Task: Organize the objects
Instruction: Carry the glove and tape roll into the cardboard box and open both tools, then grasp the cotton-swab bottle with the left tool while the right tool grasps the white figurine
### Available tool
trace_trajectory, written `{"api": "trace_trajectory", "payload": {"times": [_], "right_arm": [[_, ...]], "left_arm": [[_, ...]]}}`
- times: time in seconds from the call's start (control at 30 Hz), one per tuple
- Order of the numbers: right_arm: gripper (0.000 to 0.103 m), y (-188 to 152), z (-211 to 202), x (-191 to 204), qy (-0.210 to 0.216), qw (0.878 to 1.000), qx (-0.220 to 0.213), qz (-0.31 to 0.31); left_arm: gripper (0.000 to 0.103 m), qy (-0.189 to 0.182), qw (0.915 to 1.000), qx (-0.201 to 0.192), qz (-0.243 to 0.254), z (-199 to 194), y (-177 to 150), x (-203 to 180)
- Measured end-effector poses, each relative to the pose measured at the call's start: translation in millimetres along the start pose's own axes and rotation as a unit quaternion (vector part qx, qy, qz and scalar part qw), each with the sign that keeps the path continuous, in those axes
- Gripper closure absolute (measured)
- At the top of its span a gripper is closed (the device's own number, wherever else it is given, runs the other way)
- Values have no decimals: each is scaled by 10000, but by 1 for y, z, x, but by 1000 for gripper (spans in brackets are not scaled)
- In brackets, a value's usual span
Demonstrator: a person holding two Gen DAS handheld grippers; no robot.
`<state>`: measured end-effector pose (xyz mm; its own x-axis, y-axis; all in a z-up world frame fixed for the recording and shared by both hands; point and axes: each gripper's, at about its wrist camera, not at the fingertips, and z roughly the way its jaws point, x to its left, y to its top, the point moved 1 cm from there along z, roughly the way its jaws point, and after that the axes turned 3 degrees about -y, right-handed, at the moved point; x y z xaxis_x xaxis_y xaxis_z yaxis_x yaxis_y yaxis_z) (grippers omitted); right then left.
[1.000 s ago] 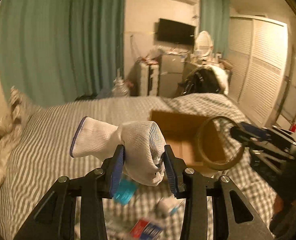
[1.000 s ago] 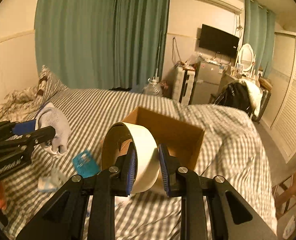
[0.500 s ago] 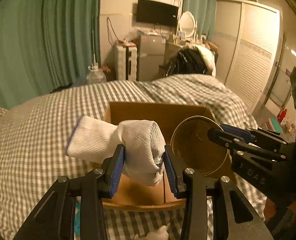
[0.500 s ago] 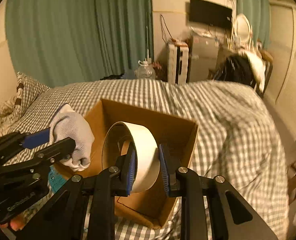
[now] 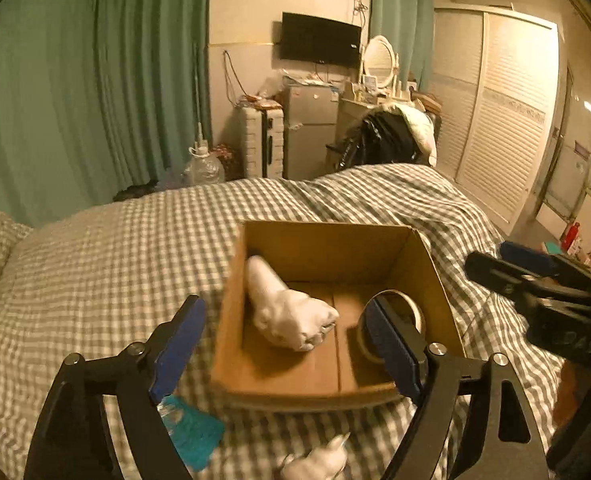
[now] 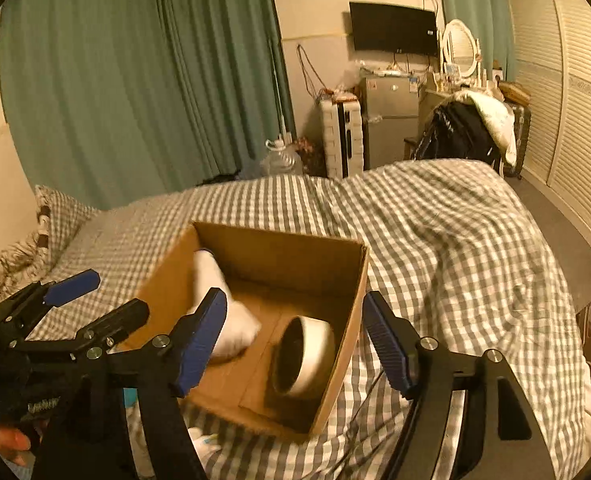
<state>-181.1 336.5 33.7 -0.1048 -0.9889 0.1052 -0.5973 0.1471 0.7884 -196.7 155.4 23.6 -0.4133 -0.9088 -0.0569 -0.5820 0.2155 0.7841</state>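
- Both claws are seen spread apart and empty: the left gripper and the right gripper hang over the cardboard box
- The white glove and the tape roll lie inside the box, apart
- Both claws are best lifted straight up clear of the walls, then sent to the teal packet on the checked bed
- Green curtains and a wall television are seen behind
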Motion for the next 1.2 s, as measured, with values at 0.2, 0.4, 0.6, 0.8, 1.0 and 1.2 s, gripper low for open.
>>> {"api": "trace_trajectory", "payload": {"times": [0.2, 0.4, 0.6, 0.8, 1.0, 1.2], "right_arm": [[19, 1, -70, 28, -72, 9987, -363, -354], [10, -26, -118, 74, 333, 9956, -355, -805], [8, -74, -113, 105, 533, 9864, -243, -1534], [8, -118, -72, 108, 610, 9784, 215, -1962], [8, -144, -23, 96, 621, 9785, 749, -1821], [8, -146, -2, 88, 729, 9798, 991, -1576]], "left_arm": [[1, 350, 9988, -308, -124, -69, -7, 28], [0, 849, 9953, -309, -360, -118, -51, 52], [0, 1245, 9895, -159, -720, -130, -110, 63], [0, 1205, 9898, 149, -749, -113, -167, 49], [0, 960, 9919, 639, -540, -73, -194, 28], [0, 804, 9926, 839, -355, -39, -202, 18]]}}
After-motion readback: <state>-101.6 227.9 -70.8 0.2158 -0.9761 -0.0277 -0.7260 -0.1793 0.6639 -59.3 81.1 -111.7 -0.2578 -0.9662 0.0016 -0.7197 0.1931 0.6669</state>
